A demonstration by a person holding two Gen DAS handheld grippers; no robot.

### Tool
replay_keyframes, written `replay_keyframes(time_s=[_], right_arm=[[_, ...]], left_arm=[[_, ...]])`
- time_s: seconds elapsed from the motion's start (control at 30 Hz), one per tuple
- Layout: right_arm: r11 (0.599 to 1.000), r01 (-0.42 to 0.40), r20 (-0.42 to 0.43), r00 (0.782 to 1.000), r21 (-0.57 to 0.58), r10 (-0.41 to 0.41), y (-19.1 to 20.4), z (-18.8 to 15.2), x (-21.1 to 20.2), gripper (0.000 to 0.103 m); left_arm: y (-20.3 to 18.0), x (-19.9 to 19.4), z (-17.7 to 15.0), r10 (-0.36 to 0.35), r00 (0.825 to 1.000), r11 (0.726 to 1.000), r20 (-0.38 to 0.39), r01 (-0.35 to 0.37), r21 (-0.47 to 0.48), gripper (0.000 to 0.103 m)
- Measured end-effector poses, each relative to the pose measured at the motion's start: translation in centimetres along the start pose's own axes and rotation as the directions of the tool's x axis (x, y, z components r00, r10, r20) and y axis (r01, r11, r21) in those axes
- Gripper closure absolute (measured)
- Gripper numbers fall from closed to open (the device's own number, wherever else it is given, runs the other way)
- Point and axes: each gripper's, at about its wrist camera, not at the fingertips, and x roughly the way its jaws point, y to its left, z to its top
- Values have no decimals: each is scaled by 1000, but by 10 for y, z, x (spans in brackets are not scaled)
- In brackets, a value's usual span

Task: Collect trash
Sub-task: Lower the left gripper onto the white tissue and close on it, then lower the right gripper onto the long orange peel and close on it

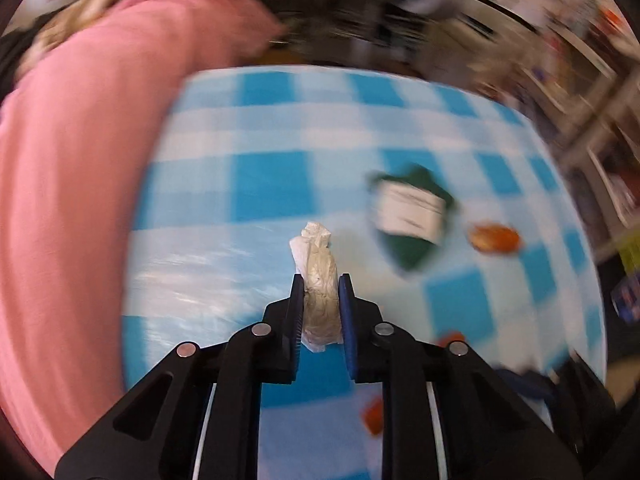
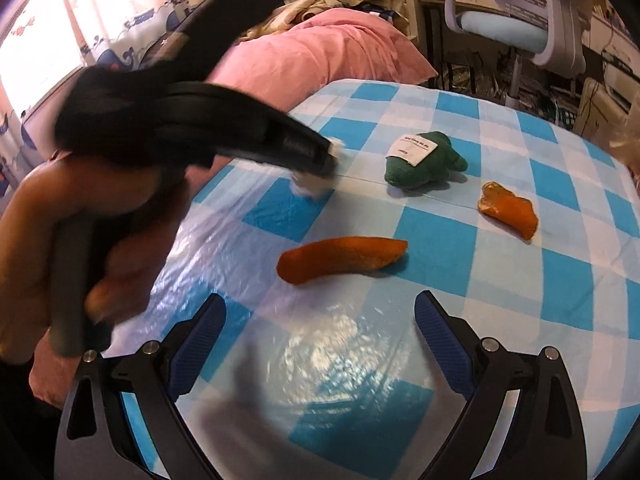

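The fingers (image 1: 297, 320) of the left gripper (image 1: 320, 284) are clamped on a crumpled white tissue wad (image 1: 318, 280), which sticks out past the tips; in the right wrist view the wad is at or just above the blue-and-white checked tablecloth (image 2: 500, 264) — whether it has lifted clear I cannot tell. The right gripper (image 2: 320, 312) hangs with its fingers wide apart and nothing between them, above the cloth just short of a long piece of orange peel (image 2: 344, 258). A second, curled piece of orange peel (image 2: 508, 208) lies further off toward the right, and a green plush toy (image 2: 424, 160) with a white label sits between it and the tissue — likely not trash. By my reading the task is at an early stage: one scrap is gripped, two peels remain untouched, and no bin or bag shows in either view.
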Motion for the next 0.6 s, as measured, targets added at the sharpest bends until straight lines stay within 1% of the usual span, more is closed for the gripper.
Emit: replay_keyframes(time_s=[0.07, 0.13, 0.23, 0.27, 0.33, 0.37, 0.4, 0.6], right_arm=[[1000, 4, -9, 1000, -1, -4, 3, -1, 1, 12], [1000, 14, -16, 1000, -10, -14, 6, -3, -1, 12], [1000, 31, -27, 999, -4, -31, 5, -7, -3, 12], [999, 37, -31, 999, 6, -37, 2, -9, -6, 12], [999, 40, -36, 999, 26, -39, -4, -11, -9, 12], [999, 41, -38, 999, 36, -40, -7, -13, -11, 12], [998, 43, -38, 998, 42, -41, -9, -13, -12, 12], [996, 57, -32, 998, 70, -55, -20, -15, -13, 12]], left_arm=[[-10, -1, -7, -35, 999, 997, -26, 37, 64, 87], [-13, -2, -13, -87, 995, 993, -47, 90, 71, 87], [-19, -5, -23, -190, 978, 978, -90, 196, 67, 87], [-24, -5, -29, -227, 968, 969, -110, 236, 75, 87], [-33, -5, -39, -267, 955, 956, -132, 280, 89, 86], [-37, -6, -42, -268, 954, 954, -135, 282, 97, 86], [-38, -8, -46, -255, 958, 959, -130, 268, 92, 86], [-24, -19, -53, -199, 978, 980, -70, 199, -9, 87]])
